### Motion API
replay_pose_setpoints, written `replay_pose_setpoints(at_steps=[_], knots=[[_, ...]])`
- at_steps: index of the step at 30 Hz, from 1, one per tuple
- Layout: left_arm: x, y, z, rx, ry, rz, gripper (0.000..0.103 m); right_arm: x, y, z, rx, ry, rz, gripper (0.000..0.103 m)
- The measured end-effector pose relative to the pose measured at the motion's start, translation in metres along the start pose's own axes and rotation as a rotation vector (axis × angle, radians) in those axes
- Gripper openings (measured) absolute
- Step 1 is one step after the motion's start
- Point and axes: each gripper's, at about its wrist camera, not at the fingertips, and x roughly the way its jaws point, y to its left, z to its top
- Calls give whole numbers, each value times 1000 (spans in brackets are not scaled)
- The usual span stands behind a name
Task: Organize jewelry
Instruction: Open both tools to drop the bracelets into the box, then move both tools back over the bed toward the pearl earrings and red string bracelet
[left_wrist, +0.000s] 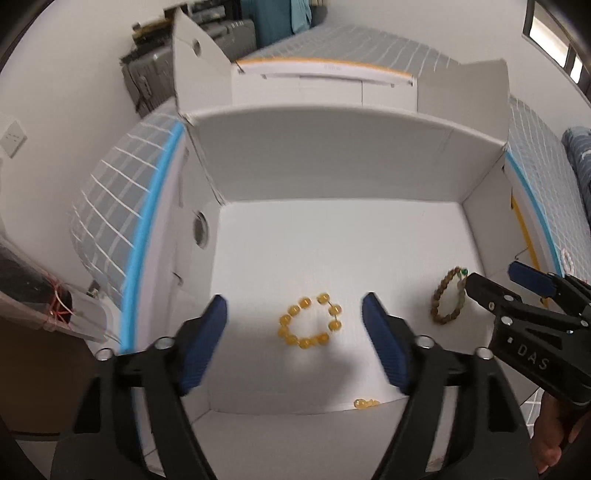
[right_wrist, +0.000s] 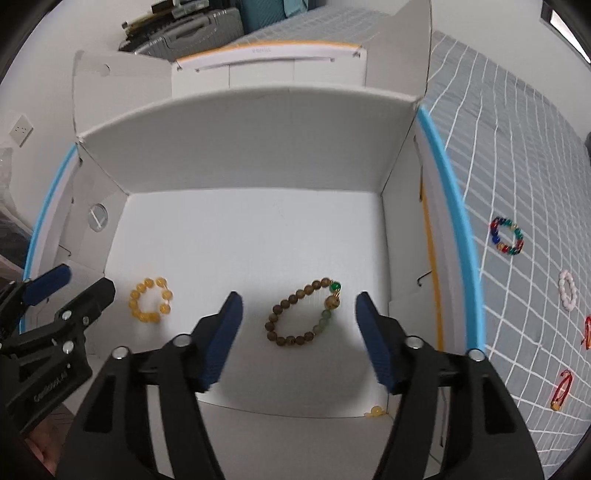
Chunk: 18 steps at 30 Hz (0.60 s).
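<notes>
A: What's the setting?

B: A grey bedcover with a white grid (right_wrist: 517, 155), suitcases against the far wall, and on the cover an open white cardboard box (right_wrist: 258, 140).

A: What's inside?

B: Two bracelets on the box floor: a yellow bead bracelet (left_wrist: 310, 321) and a brown bead bracelet (right_wrist: 304, 314). A few loose yellow beads (left_wrist: 365, 403) lie by the near wall.

A: And outside?

B: A multicoloured bracelet (right_wrist: 508, 236), a white bracelet (right_wrist: 567, 290), and two red pieces (right_wrist: 561, 389).

A: The tongs?

B: The left gripper (left_wrist: 294, 341) and the right gripper (right_wrist: 298, 338) both stand apart, gripping nothing.
</notes>
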Motion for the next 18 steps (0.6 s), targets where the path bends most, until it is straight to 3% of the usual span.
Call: replay_pose_setpoints(at_steps=[2, 6, 18], knots=[[-6, 1, 1, -1, -23, 21, 84, -7, -1, 0, -2, -30, 1, 84], [-18, 4, -1, -12, -61, 29, 94, -22, -2, -1, 5, -82, -2, 94], [-39, -5, -5, -5, -122, 5, 97, -50, -26, -9, 50, -144, -5, 95]])
